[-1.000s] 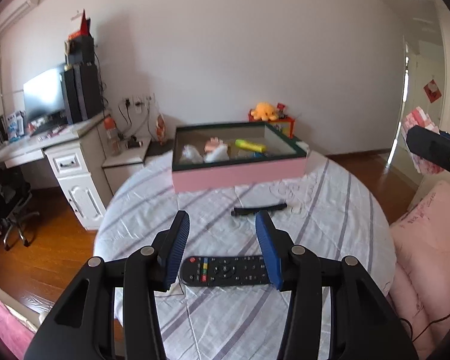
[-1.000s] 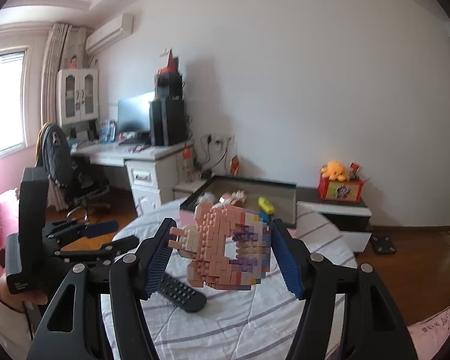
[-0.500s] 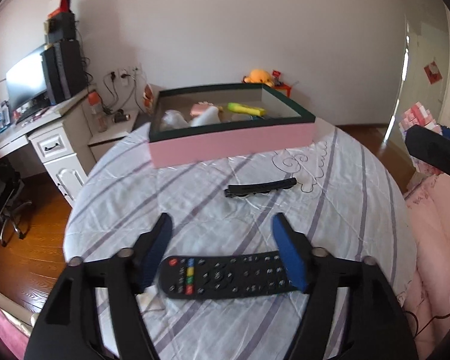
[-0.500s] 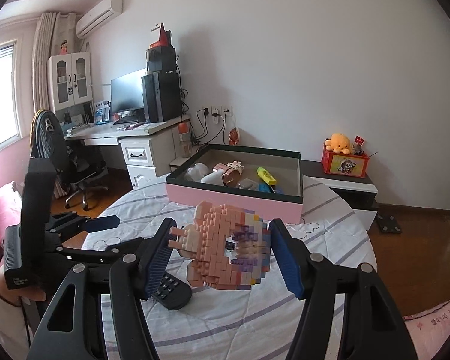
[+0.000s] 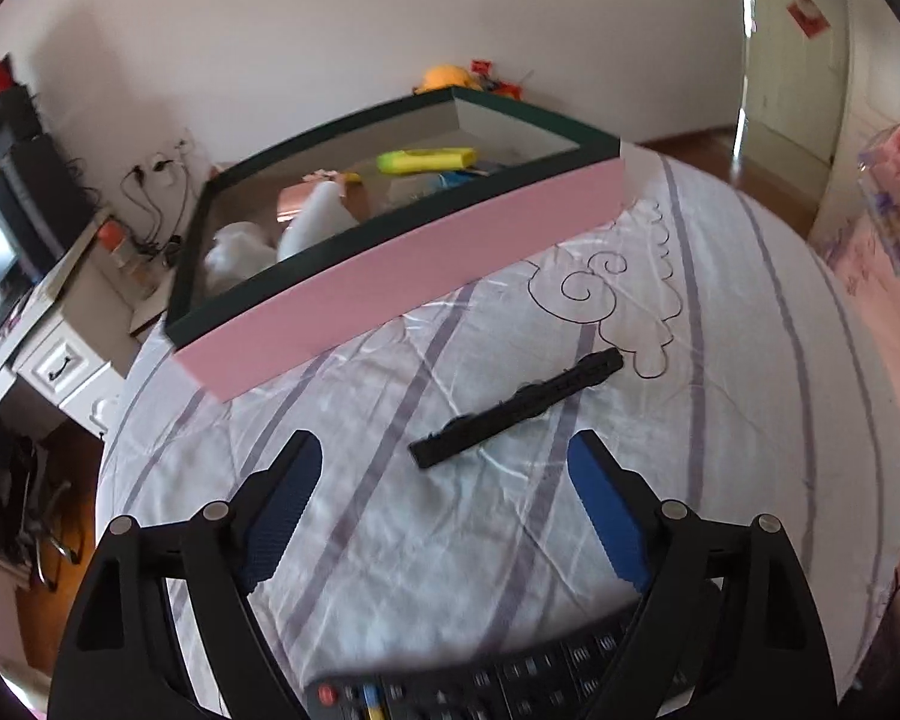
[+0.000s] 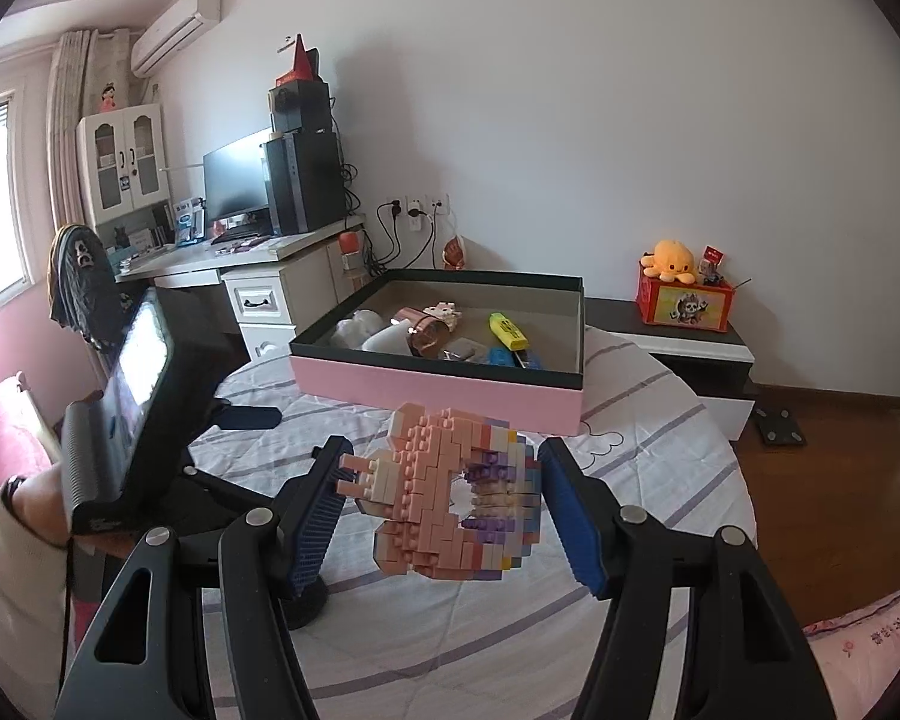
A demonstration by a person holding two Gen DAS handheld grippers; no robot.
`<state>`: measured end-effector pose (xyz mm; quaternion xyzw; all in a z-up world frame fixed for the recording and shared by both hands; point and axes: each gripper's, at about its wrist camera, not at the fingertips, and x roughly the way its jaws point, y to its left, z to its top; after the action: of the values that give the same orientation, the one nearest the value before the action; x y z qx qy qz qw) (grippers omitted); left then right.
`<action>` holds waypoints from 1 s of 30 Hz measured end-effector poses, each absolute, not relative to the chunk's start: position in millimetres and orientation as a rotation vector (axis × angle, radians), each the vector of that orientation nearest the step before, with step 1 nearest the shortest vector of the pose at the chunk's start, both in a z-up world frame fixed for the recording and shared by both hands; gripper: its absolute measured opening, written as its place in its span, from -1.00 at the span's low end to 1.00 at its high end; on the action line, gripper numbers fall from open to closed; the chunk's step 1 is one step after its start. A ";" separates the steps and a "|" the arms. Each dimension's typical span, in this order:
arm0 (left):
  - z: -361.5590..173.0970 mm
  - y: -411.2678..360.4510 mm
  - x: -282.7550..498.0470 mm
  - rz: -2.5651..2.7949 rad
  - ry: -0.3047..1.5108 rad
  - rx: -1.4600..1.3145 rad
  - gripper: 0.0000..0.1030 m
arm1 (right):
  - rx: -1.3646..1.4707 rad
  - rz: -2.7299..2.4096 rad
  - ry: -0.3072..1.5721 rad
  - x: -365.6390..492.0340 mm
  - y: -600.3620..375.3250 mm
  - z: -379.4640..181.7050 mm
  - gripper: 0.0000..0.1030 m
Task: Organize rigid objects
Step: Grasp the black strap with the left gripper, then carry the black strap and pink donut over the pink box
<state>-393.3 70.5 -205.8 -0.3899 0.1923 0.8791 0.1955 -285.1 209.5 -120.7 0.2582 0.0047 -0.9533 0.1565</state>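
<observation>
The right gripper (image 6: 441, 507) jaws clench the pink-and-purple brick-built toy (image 6: 450, 501) above the desk (image 6: 660, 468), short of the pink box (image 6: 450, 387). The left gripper (image 5: 444, 507) jaws, just opened wide, straddle nothing; they could drag the striped cloth (image 5: 720, 420) near the black clip (image 5: 516, 407).

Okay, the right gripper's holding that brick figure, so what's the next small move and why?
Probably carry the brick figure, clamped in the right gripper, forward over the pink box and release it there. The box lies open just beyond and already holds other items.
</observation>
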 end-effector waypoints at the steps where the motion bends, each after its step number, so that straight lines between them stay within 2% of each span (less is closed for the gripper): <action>1: -207.9 73.2 -396.0 2.444 0.560 -1.097 0.67 | 0.742 -2.729 0.014 -287.4 210.1 -121.4 0.27; 6: -220.7 86.1 -409.4 2.372 0.648 -1.112 0.61 | 0.749 -2.727 0.007 -296.5 211.4 -124.1 0.27; 8: -222.7 89.0 -412.3 2.342 0.640 -1.115 0.31 | 0.753 -2.723 0.008 -298.7 211.0 -124.9 0.27; 10: -222.4 91.0 -413.5 2.321 0.616 -1.120 -0.33 | 0.759 -2.724 0.010 -299.7 211.0 -126.3 0.27; 12: -222.1 93.2 -411.0 2.317 0.624 -1.114 -0.63 | 0.764 -2.724 0.009 -299.9 212.5 -127.3 0.27; 13: -222.3 93.7 -409.8 2.316 0.619 -1.113 -0.68 | 0.768 -2.724 0.012 -299.8 212.6 -127.6 0.27; 21: -210.6 77.3 -393.2 2.385 0.483 -1.096 -0.68 | 0.783 -2.722 0.009 -294.5 210.9 -128.8 0.27; 30: -132.3 37.8 -329.5 2.601 0.252 -0.845 -0.68 | 0.659 -2.750 0.029 -267.7 206.1 -94.8 0.27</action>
<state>-329.5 37.8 -132.3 -0.3016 0.0900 0.9287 0.1961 -267.7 206.1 -94.8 0.2302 0.0103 -0.9605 0.1561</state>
